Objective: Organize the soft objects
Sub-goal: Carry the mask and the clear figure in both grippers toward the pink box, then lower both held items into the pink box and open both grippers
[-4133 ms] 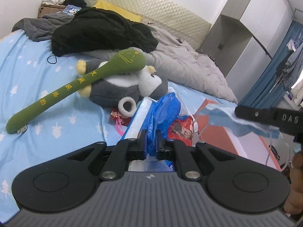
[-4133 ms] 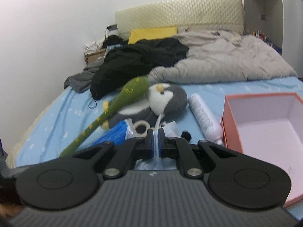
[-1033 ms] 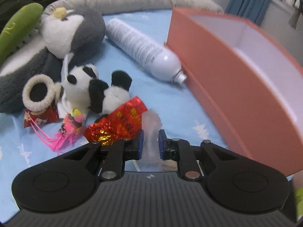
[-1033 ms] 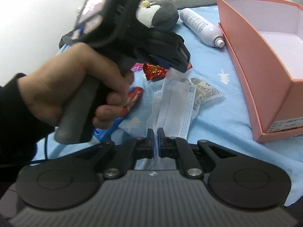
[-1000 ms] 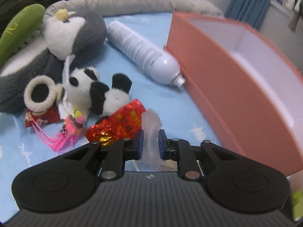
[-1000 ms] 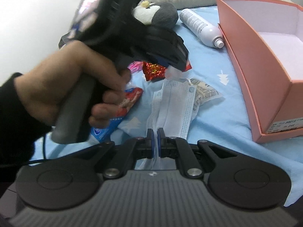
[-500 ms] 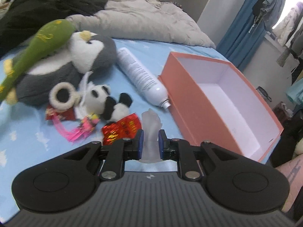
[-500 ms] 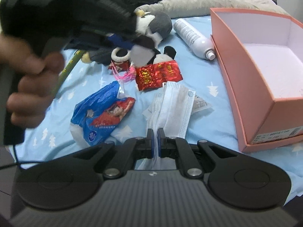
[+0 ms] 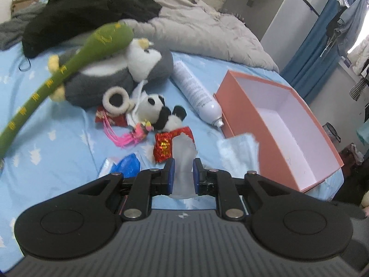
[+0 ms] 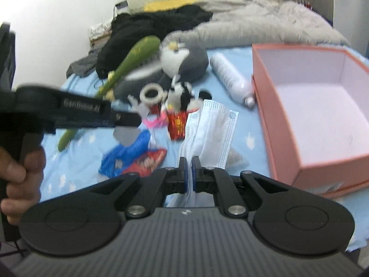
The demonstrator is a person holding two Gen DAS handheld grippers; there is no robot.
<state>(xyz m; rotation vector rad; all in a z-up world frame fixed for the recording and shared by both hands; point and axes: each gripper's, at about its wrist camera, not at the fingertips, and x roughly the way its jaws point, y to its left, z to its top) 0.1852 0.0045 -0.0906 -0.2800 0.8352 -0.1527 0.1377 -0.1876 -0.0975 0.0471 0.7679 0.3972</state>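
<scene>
Left tongs (image 9: 183, 170): pinched on a clear plastic wrapper (image 9: 183, 154), lifted higher above the bed than a second earlier — the whole pink box (image 9: 280, 124) now showed.
Right tongs (image 10: 189, 170): pressed together on the face mask (image 10: 208, 129), raised off the sheet just left of the box.
Wrapper and mask: pulled apart, so the mask looked free to be stowed.
Soft toys: panda (image 9: 161, 113) and penguin plush (image 9: 110, 73) lay left of the box — still unsorted.
</scene>
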